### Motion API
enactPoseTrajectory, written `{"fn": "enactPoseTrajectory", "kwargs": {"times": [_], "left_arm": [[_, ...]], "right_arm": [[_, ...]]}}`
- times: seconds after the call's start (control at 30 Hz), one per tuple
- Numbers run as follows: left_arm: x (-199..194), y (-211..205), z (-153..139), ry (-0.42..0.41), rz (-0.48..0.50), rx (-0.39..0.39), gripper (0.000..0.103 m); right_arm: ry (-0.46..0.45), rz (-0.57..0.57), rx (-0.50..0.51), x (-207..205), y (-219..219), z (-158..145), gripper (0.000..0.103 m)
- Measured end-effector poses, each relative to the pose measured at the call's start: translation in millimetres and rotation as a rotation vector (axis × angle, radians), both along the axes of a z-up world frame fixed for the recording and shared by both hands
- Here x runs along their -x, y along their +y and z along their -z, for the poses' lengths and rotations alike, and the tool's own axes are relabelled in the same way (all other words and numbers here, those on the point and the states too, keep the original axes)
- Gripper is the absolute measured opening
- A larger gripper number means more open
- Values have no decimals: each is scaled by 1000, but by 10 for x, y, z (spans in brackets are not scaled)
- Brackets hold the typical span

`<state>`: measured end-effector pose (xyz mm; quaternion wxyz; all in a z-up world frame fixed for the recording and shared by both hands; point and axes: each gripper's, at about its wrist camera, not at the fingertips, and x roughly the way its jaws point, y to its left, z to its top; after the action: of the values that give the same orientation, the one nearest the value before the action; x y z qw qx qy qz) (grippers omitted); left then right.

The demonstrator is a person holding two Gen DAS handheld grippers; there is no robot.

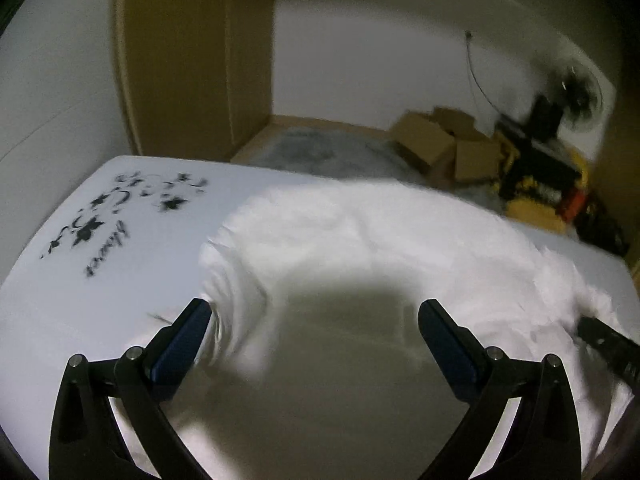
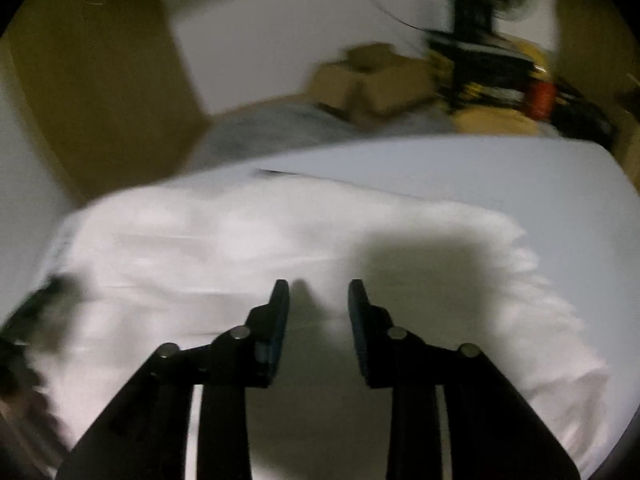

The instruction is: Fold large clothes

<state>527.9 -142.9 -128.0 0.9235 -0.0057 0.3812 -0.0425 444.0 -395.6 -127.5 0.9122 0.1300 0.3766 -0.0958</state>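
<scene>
White garment (image 1: 360, 240) lies rumpled across the white counter (image 1: 120, 280). My left gripper (image 1: 316, 312) spread wide above it, empty. My right gripper (image 2: 319, 294) narrower, parted, nothing between. Right view blurred.

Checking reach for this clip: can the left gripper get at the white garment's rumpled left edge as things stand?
Probably yes. The left gripper is wide open over the white garment, its left finger beside the rumpled edge, with nothing between them.
</scene>
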Motion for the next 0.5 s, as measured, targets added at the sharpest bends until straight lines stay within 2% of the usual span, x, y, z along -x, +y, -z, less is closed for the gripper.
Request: {"fn": "enactPoseTrajectory", "kwargs": {"times": [0.07, 0.1, 0.17, 0.3, 0.37, 0.4, 0.43, 0.5], "left_arm": [[-9, -116, 185, 4, -13, -83, 103], [-21, -106, 291, 16, -20, -90, 103], [-55, -12, 393, 29, -35, -36, 103], [-98, -71, 431, 33, -36, -72, 103], [-41, 50, 335, 65, 25, -34, 103], [41, 153, 224, 46, 50, -11, 103], [162, 297, 66, -3, 69, 14, 103], [391, 620, -223, -115, 61, 7, 103]], "right_arm": [[41, -63, 55, -67, 340, 77, 44], [73, -77, 102, -109, 459, 185, 44], [81, -78, 160, -123, 556, 387, 45], [81, -56, 150, -185, 525, 476, 46], [89, -57, 166, -166, 535, 465, 46], [99, -65, 165, -134, 531, 434, 46], [110, -76, 159, -73, 515, 369, 47], [61, -74, 67, 122, 394, 179, 49]]}}
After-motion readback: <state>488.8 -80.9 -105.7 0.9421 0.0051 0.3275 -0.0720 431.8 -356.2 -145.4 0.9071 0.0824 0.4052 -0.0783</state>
